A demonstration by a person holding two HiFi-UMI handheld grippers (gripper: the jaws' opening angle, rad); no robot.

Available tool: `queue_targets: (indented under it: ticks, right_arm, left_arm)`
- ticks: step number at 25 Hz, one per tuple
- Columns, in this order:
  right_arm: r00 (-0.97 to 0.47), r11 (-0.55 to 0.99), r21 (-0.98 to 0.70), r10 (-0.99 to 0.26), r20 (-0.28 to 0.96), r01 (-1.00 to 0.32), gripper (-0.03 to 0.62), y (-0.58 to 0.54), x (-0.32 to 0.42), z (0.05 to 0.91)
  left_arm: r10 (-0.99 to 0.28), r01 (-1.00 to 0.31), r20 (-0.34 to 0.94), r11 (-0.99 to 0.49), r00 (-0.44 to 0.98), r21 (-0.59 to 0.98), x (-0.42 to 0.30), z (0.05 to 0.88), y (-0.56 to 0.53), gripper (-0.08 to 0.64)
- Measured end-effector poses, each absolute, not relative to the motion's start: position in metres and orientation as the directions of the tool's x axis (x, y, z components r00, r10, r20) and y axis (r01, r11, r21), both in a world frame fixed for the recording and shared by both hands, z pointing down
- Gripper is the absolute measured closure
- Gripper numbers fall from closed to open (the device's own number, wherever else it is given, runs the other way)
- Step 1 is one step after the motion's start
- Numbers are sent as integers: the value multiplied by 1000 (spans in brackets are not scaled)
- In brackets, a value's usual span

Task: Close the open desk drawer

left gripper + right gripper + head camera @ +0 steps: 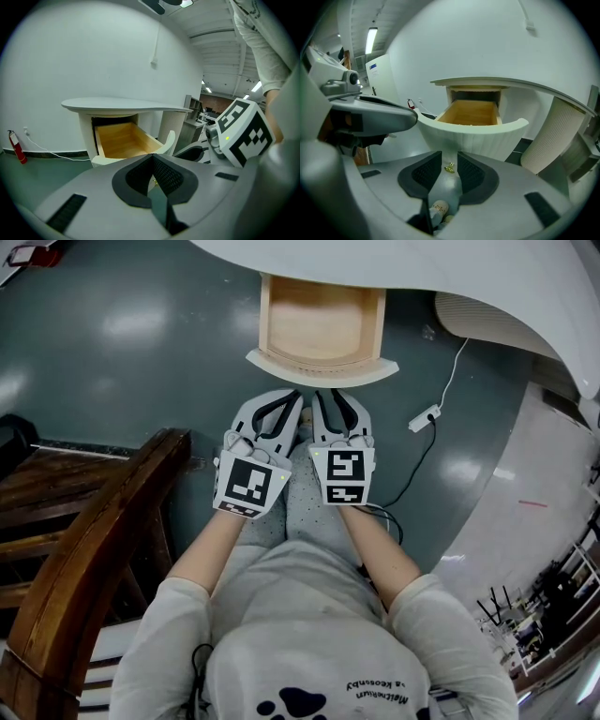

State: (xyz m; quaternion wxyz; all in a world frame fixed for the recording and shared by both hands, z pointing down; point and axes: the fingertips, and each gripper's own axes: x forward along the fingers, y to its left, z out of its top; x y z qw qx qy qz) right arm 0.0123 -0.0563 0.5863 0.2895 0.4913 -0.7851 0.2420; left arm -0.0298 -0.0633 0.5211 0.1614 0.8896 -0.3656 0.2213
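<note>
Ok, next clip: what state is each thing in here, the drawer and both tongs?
Drawer: open, pulled well out from under the desktop.
Left tongs: shut, nothing between them, aimed at the drawer front.
Right tongs: open, nothing between them, aimed at the drawer front.

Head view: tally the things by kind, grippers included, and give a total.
Grippers: 2, left gripper and right gripper
Drawer: 1
Desk: 1
Wooden chair: 1
Power strip: 1
Total: 6
</note>
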Motion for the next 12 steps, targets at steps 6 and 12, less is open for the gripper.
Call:
queue_targets:
  ticks: [6, 12]
  right_arm:
    - [-344, 389, -112, -600, 722, -914, 477, -59, 6, 610]
    - [-319, 356, -118, -583, 747, -927, 463, -57, 2, 628]
  left_arm:
    - [-567, -725, 531, -674, 630, 141, -34, 534, -63, 551]
    - [-550, -725, 543, -666, 635, 173, -35, 549, -60, 551]
